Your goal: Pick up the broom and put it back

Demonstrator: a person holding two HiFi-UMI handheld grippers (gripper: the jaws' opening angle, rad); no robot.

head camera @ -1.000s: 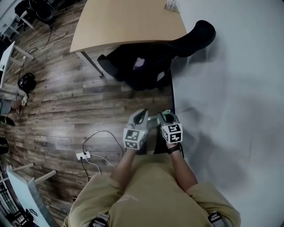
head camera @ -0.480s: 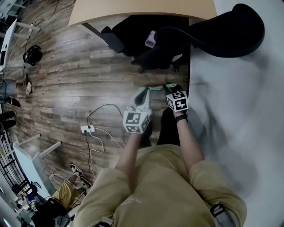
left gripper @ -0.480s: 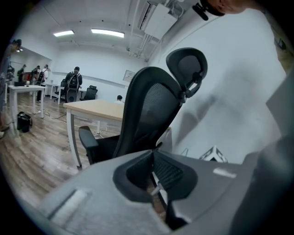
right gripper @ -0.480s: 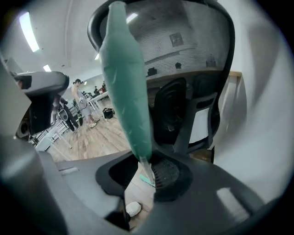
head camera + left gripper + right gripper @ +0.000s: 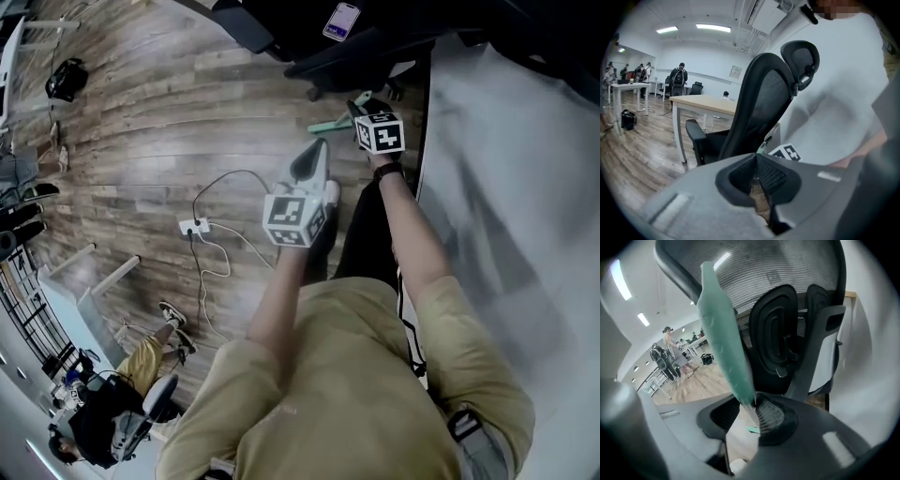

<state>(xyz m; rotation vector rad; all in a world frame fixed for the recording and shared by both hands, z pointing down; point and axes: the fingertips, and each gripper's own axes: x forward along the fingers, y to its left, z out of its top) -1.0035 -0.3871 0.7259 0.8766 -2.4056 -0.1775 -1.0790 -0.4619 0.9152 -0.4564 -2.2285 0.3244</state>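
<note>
The right claw (image 5: 753, 407) is pinching the pale green handle of the broom (image 5: 723, 329), and its jaws have just been easing apart a little with the handle between them. The hold is looking thin, and the long handle is at risk of twisting or sliding out under its own weight. The left claw (image 5: 757, 174) is hanging closed on nothing just beside it, giving no support. The handle is slanting close in front of the black office chair (image 5: 787, 333), low over the wood floor (image 5: 169, 122), so any swing is risking a knock against the chair. The brush end is not showing.
</note>
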